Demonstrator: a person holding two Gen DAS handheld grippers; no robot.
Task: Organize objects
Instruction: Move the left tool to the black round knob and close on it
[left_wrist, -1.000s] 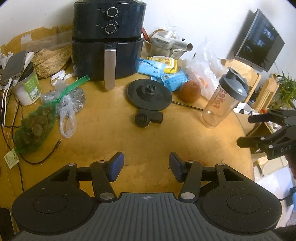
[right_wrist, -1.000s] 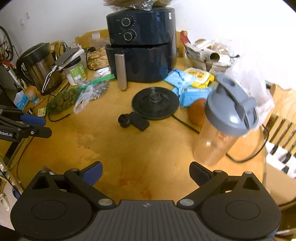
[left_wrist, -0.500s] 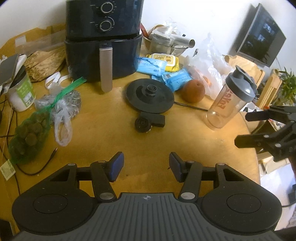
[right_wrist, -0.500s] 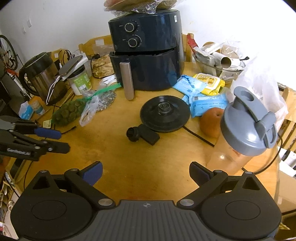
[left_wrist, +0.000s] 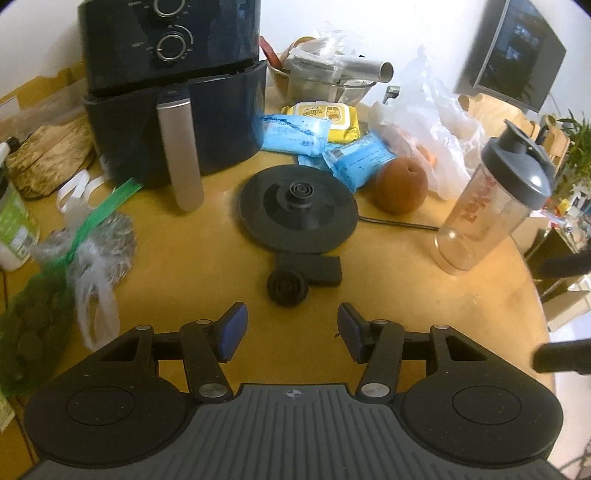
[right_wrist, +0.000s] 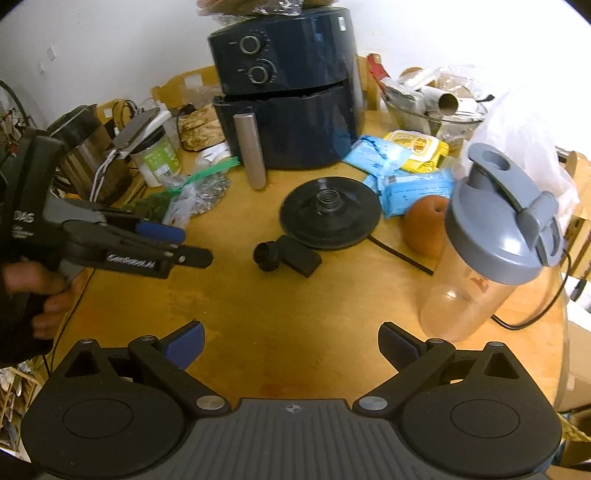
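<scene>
small black adapter (left_wrist: 303, 275) mid-worktop (left_wrist: 207, 266), touching black round kettle base (left_wrist: 298, 209) on side toward far edge. shaker bottle (right_wrist: 491, 254) upright near right edge. left claw (left_wrist: 291, 332) partly open, empty, just short of adapter. right claw (right_wrist: 291, 345) wide open, empty.

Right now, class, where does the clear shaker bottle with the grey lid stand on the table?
In both views the shaker bottle stands upright near the table's right edge, right of the brown round fruit and the black kettle base.
</scene>
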